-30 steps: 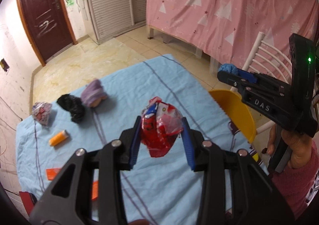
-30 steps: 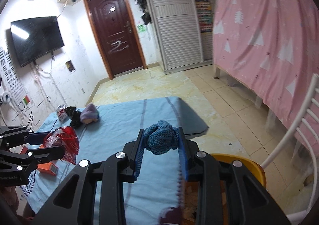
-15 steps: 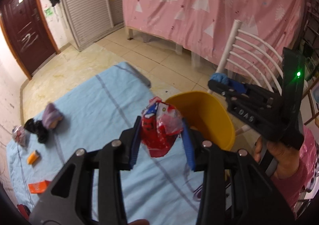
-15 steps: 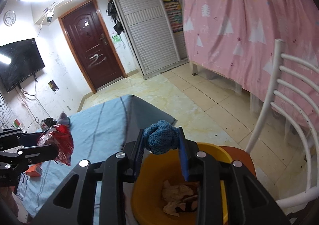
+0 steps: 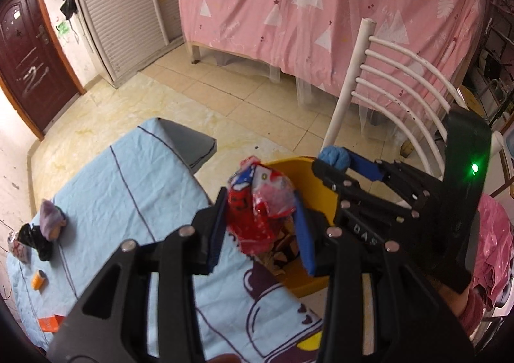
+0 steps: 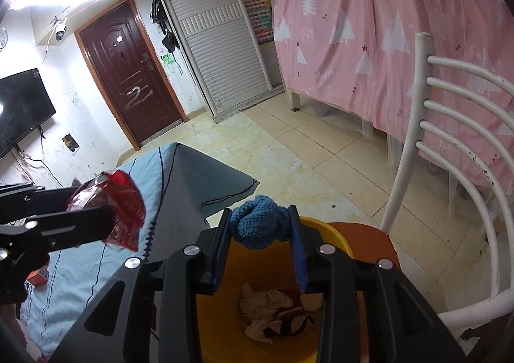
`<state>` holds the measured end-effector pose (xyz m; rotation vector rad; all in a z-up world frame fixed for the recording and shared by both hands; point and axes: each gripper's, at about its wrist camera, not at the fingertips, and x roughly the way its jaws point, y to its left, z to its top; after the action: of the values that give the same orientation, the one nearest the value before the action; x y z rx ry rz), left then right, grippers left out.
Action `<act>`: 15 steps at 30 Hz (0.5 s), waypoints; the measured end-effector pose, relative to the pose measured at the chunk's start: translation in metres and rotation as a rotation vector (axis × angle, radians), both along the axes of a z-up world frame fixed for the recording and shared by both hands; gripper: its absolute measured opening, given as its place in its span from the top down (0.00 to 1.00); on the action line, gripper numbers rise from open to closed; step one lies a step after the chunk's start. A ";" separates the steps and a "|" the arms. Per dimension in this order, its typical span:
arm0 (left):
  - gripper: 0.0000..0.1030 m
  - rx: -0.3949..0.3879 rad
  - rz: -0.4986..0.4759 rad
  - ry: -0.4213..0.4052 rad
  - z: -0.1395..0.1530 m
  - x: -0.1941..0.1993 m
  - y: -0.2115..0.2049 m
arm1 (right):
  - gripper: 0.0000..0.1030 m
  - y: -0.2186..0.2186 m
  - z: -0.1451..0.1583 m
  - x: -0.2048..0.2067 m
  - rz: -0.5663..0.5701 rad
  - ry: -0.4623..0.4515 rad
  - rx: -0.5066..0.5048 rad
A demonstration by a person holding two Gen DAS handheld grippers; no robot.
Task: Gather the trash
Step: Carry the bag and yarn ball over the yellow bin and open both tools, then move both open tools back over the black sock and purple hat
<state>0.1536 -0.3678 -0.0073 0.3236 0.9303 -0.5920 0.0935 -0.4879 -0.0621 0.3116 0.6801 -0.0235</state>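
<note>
Pink curtains printed with white trees hang at the far side of the tiled room, and nearer stands a table under a light-blue cloth [image 5: 135, 189] beside a white slatted chair [image 6: 449, 144]. On the chair's orange seat sits a round yellow plastic bin [image 6: 340, 242] with crumpled paper and wrappers already at its bottom. The step in hand is the drop. The right gripper [image 6: 261, 228] hangs right over the bin's mouth with a blue knitted ball [image 6: 257, 225] between its blue pads; its jaws have just been opening, though the ball looks as if it is touching both pads and has not fallen. The left gripper [image 5: 260, 218] is clamped on a crumpled red, white and blue plastic wrapper [image 5: 260, 205], poised at the bin's near-left rim, more over the table edge than the opening, so far as the fisheye lets me judge. Next, I would say, the right jaws need to spread enough to free the ball, and the left must slide further over the bin before letting go. More scraps wait at the table's far left, among them a purple bundle [image 5: 51, 218] and a small orange cylinder [image 5: 39, 279].
</note>
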 end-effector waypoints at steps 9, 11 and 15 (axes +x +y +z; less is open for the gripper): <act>0.48 -0.015 0.021 0.013 -0.003 0.007 -0.001 | 0.50 -0.001 0.000 0.002 -0.001 -0.001 0.000; 0.48 -0.018 0.028 0.012 -0.001 0.009 0.003 | 0.50 -0.002 0.000 0.002 -0.004 -0.001 0.002; 0.48 -0.032 0.040 0.016 0.003 0.010 0.011 | 0.50 0.000 0.000 0.003 0.003 -0.004 -0.001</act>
<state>0.1638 -0.3566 -0.0046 0.2712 0.9395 -0.5727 0.0962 -0.4883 -0.0624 0.3094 0.6769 -0.0202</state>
